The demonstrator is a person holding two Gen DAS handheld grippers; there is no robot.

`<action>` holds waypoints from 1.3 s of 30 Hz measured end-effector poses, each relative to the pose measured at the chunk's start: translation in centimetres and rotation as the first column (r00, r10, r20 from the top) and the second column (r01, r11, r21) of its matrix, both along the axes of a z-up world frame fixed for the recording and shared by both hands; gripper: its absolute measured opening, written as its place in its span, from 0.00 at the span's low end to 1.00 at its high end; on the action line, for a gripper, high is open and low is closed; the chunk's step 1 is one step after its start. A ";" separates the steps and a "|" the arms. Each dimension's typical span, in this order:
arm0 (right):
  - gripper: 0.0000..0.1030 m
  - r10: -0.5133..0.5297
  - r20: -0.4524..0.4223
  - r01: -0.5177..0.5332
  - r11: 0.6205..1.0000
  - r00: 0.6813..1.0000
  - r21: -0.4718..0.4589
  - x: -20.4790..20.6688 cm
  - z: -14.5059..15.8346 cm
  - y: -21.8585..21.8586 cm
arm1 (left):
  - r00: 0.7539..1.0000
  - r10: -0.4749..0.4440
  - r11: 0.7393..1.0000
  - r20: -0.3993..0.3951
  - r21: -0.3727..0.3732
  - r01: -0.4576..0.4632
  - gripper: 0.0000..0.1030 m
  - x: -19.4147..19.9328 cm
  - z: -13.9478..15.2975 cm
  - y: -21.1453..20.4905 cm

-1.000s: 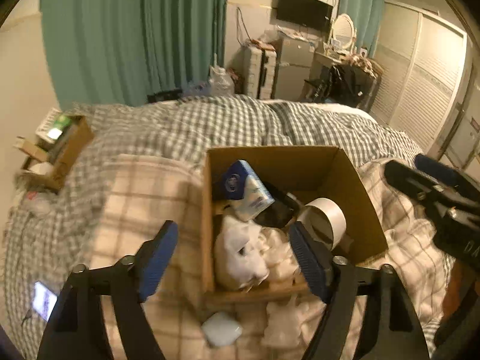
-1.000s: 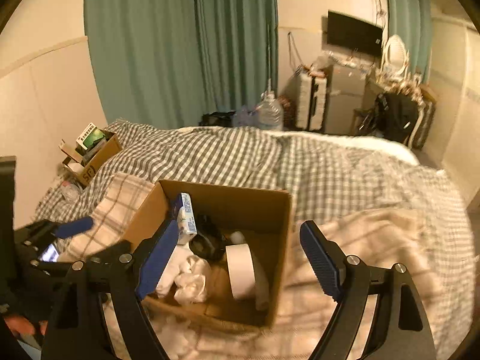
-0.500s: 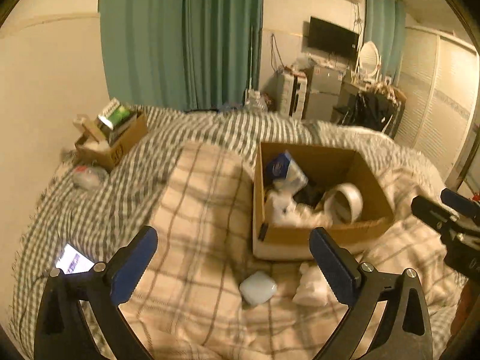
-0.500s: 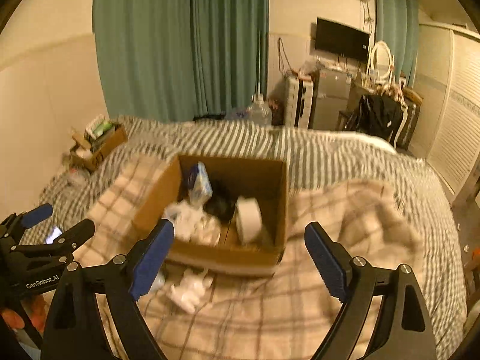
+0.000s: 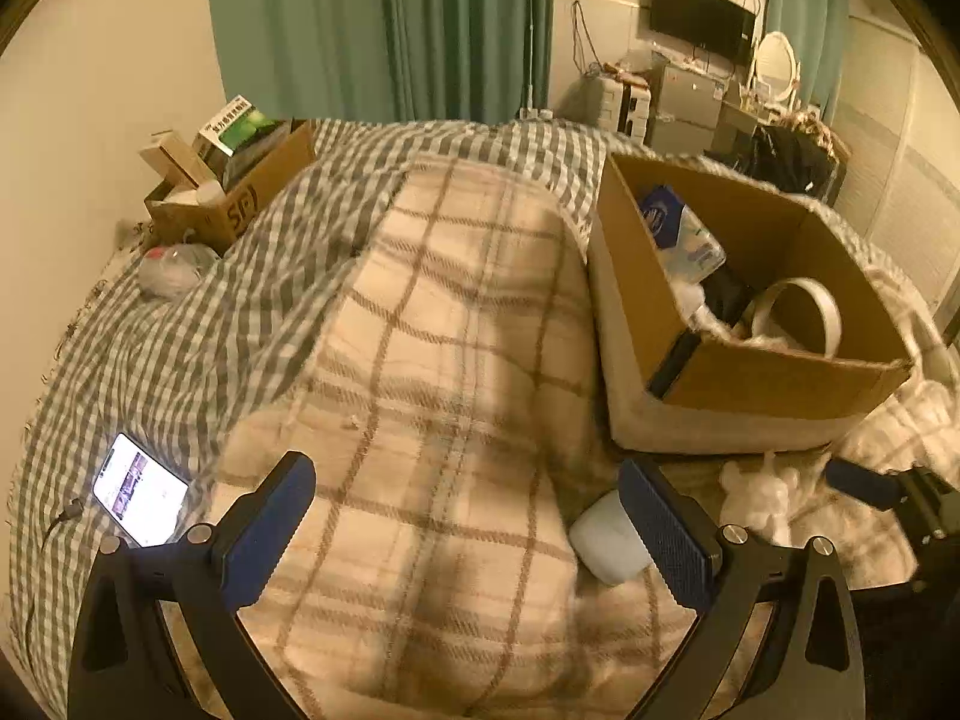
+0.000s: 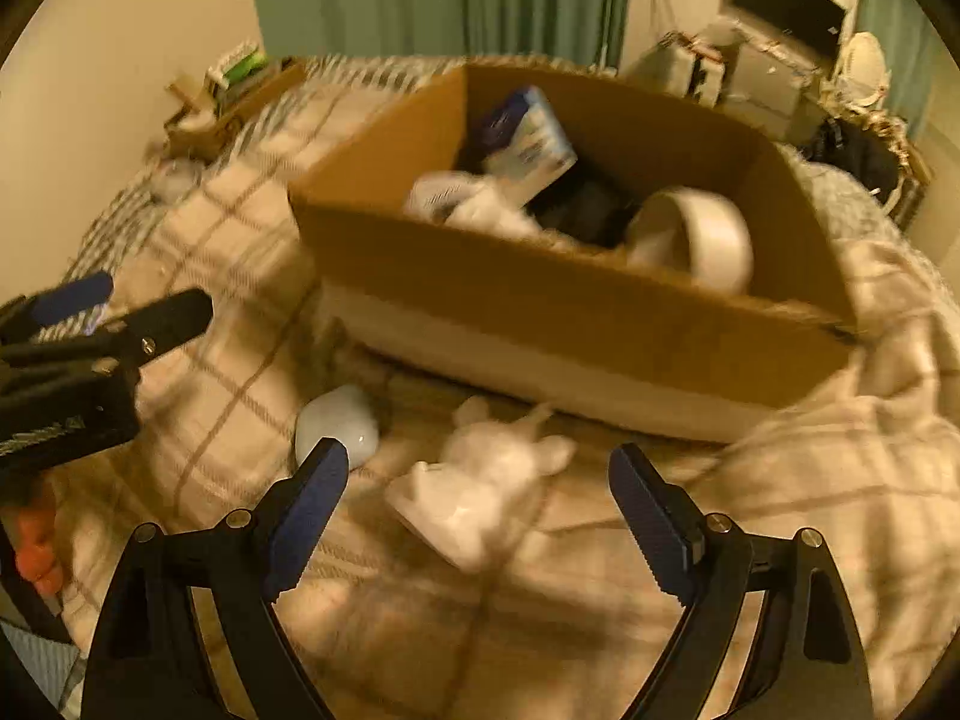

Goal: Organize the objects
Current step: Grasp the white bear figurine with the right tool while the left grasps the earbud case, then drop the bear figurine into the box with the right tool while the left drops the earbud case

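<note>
A cardboard box [image 5: 774,378] [image 6: 540,300] sits on the plaid blanket and holds a blue-and-white pack [image 6: 528,138], a white tape roll [image 6: 696,240], crumpled white stuff and a dark item. In front of it lie a white rounded case [image 5: 606,534] [image 6: 336,426] and a crumpled white wad [image 5: 759,498] [image 6: 480,492]. My left gripper [image 5: 468,516] is open and empty over the blanket, its right finger beside the case. My right gripper [image 6: 480,492] is open and empty, low, with the wad between its fingers, not touching.
A lit phone [image 5: 141,489] lies on the checked bedcover at the left. A second cardboard box [image 5: 234,192] with packets stands at the far left by a clear bag [image 5: 171,267]. Curtains, a TV and furniture stand beyond the bed.
Both grippers pulled back from above the box and dropped low over the blanket. The right one moved down toward the white wad; the left one swung left. Both stayed open.
</note>
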State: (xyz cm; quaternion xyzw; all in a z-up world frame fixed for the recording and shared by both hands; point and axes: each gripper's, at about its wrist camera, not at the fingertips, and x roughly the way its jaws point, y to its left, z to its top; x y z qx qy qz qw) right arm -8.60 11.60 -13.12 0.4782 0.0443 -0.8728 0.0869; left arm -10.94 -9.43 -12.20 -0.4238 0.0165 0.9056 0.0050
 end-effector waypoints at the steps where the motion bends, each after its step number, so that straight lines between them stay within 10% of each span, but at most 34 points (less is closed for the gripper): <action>1: 0.86 0.002 0.023 -0.002 1.000 1.000 0.008 -0.3 -0.8 -0.2 | 1.000 -0.005 1.000 0.010 -0.007 0.005 1.00 -0.1 -0.4 0.1; 5: 0.59 -0.002 0.110 0.002 1.000 0.994 0.004 -0.8 -3.5 -0.1 | 0.999 -0.020 1.000 0.035 -0.012 0.020 1.00 -0.1 -1.1 0.6; 15: 0.59 -0.078 0.014 0.078 0.996 0.997 -0.041 2.6 1.2 3.9 | 0.990 -0.075 0.996 0.116 -0.041 0.080 0.96 1.4 -3.1 5.1; 28: 0.59 -0.119 0.035 0.120 0.992 0.992 -0.042 0.7 0.7 4.7 | 0.976 -0.151 0.985 0.156 0.104 0.135 0.67 -0.7 -8.2 7.5; 32: 0.59 -0.118 0.039 0.120 0.992 0.992 -0.043 0.8 0.4 4.8 | 0.980 -0.143 0.984 0.141 0.131 0.124 0.51 -0.5 -8.4 7.0; 39: 0.59 -0.109 -0.014 0.109 0.994 0.994 -0.031 2.4 2.1 4.5 | 0.982 -0.142 0.986 0.124 0.102 0.130 0.50 2.5 -6.7 6.6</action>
